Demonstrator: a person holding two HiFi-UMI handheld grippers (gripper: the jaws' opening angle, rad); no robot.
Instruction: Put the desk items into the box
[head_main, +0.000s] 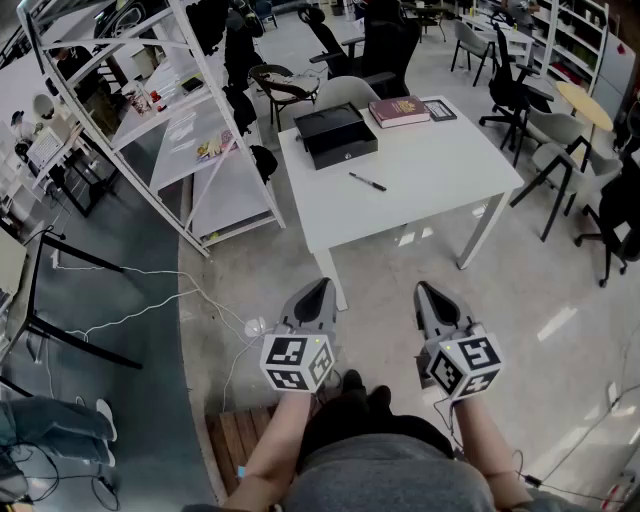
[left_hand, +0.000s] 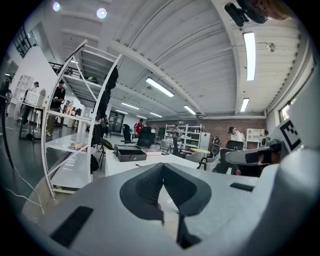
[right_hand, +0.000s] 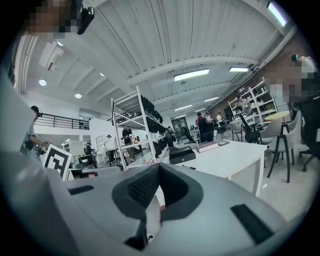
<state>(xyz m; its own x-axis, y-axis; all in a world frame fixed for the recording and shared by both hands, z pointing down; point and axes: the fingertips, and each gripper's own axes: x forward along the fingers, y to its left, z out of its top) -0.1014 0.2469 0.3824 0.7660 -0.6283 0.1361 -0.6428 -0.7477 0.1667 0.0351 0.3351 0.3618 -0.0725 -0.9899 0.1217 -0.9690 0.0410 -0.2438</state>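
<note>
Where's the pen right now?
In the head view the pen lies loose near the middle of the white table, just on the person's side of the black box.

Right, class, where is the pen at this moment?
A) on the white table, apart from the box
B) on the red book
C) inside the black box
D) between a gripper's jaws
A: the pen lies on the bare white table, clear of the black box.
</note>
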